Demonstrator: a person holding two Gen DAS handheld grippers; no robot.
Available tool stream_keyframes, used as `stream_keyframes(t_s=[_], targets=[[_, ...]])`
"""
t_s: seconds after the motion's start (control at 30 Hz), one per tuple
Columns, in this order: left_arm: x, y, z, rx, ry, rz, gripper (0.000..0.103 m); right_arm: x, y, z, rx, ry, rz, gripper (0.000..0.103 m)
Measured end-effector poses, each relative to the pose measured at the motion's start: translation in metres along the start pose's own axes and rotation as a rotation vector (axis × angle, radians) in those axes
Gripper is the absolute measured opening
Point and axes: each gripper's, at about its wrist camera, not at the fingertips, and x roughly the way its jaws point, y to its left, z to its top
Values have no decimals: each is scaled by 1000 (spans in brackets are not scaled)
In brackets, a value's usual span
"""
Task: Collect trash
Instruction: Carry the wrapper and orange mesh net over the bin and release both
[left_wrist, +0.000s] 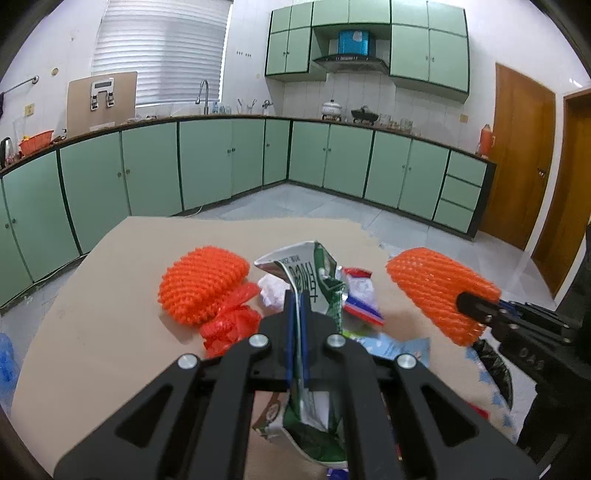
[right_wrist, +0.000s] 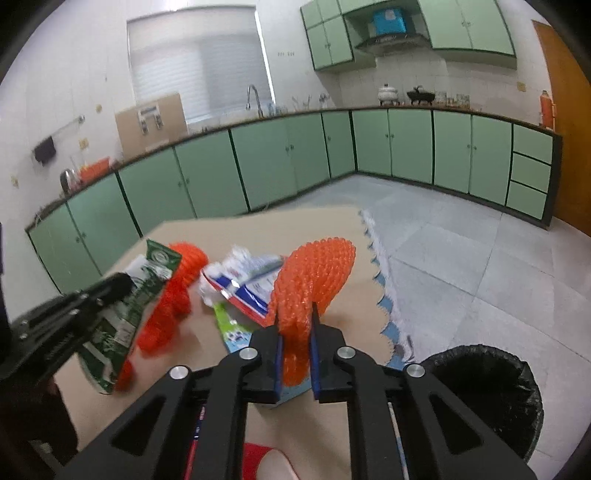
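My left gripper (left_wrist: 297, 295) is shut on a crumpled green and white milk carton (left_wrist: 314, 280) and holds it above the table; the carton (right_wrist: 125, 310) also shows in the right wrist view. My right gripper (right_wrist: 297, 314) is shut on an orange foam fruit net (right_wrist: 314, 273), which also shows in the left wrist view (left_wrist: 439, 288). A second orange foam net (left_wrist: 201, 284), red mesh (left_wrist: 229, 325), crumpled white paper (left_wrist: 271, 291) and a red, white and blue wrapper (left_wrist: 360, 295) lie on the table.
The tan table (left_wrist: 110, 314) ends at its far edge near the green cabinets (left_wrist: 221, 162). A black-lined trash bin (right_wrist: 487, 395) stands on the floor at the right of the table. A blue and white mat (right_wrist: 384, 280) lies along the table's right side.
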Motion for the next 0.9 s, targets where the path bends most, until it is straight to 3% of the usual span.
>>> stream_keyframes(t_s=[0.17,0.4,0.63,0.9], targets=[[-16,-20,14,15,-48,-69,2,-38,-15,13,39,-77,-10,11],[-16,-76,26,60,-68,-201,2,-85,-51,20,57,-150,-133,11],[-4,-153,20,100,-54,-326,2,-128,-109,6,102,-163,-281,11],[24,-236,-4,142,-10,-398,2,-152,-179,-22,183,-132,-407,11]])
